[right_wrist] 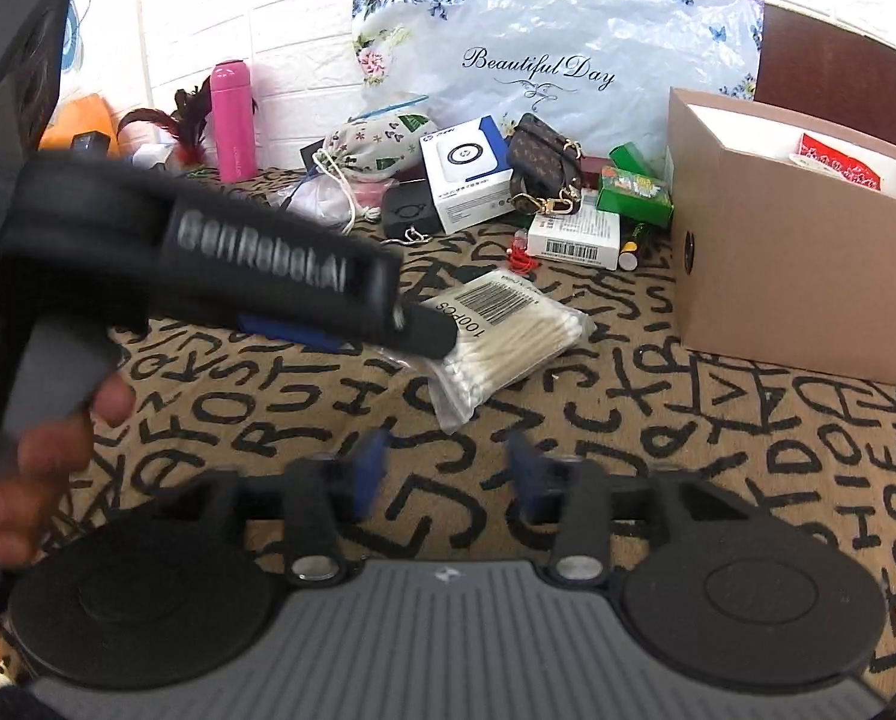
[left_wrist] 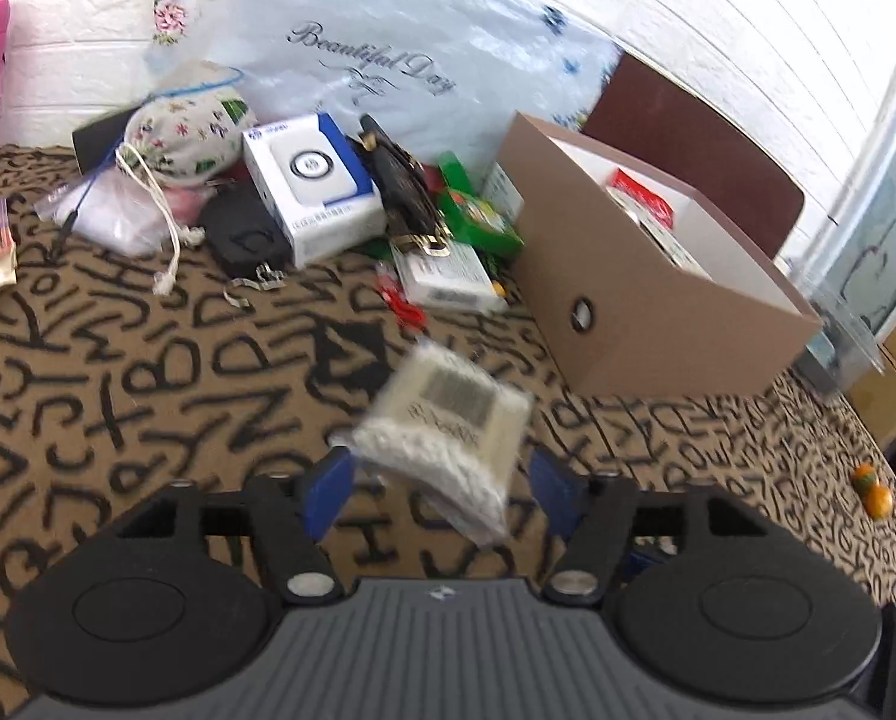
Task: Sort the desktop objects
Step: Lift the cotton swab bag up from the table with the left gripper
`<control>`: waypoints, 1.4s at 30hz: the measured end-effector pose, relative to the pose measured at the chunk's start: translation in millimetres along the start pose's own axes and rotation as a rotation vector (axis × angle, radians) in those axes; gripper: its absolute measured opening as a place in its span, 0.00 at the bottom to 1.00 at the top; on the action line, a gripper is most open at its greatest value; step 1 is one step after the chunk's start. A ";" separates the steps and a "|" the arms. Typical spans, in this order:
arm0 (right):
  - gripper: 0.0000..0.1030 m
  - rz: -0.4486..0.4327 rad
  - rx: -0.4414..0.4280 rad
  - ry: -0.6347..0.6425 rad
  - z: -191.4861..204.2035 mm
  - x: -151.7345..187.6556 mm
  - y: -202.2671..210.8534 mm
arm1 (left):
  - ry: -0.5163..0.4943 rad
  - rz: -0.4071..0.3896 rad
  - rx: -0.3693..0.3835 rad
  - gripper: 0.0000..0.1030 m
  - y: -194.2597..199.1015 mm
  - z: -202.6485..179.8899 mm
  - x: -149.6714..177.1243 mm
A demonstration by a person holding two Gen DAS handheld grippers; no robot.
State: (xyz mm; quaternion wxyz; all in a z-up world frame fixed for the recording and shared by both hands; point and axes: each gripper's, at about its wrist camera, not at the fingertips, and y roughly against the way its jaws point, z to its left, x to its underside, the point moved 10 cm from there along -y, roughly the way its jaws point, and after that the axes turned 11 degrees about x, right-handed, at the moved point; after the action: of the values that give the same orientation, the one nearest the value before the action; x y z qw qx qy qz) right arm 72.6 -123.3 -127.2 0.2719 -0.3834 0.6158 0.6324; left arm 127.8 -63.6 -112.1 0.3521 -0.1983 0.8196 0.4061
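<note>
A clear bag of cotton swabs (left_wrist: pixel 448 432) with a barcode label lies between the spread blue fingers of my left gripper (left_wrist: pixel 444 489), blurred; it touches neither pad. It also shows in the right wrist view (right_wrist: pixel 502 336), lying on the letter-print cloth under the left gripper's tip (right_wrist: pixel 423 330). My right gripper (right_wrist: pixel 448 471) is open and empty, just in front of the bag. A brown cardboard box (left_wrist: pixel 646 300) stands at right, with a red packet inside (right_wrist: pixel 838 165).
At the back lies a pile: a white device box (left_wrist: pixel 315 186), a black case (left_wrist: pixel 240 234), a floral pouch (left_wrist: pixel 183 132), a patterned brown wallet (right_wrist: pixel 544 150), a green box (right_wrist: pixel 634 189), a white barcode box (right_wrist: pixel 574 237). A pink bottle (right_wrist: pixel 231 120) stands at left. A "Beautiful Day" bag (right_wrist: pixel 538 66) leans on the wall.
</note>
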 end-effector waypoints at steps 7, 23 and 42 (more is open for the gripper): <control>0.58 -0.017 0.027 0.022 -2.9 -13.1 -18.4 | -0.034 0.098 0.025 0.70 -32.5 9.5 -16.0; 0.40 0.022 0.002 -0.038 -13.1 -18.0 -44.3 | -0.041 0.143 0.003 0.32 -44.4 4.7 -11.1; 0.29 -0.152 0.004 -0.022 -28.1 -54.2 16.9 | -0.113 0.000 0.030 0.59 -5.9 -46.2 -33.3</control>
State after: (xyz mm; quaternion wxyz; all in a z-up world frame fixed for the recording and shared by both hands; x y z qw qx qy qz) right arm 93.3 -145.7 -71.6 0.3267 -0.4216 0.5831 0.6127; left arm 134.5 -103.0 -71.1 0.4007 -0.1697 0.8044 0.4045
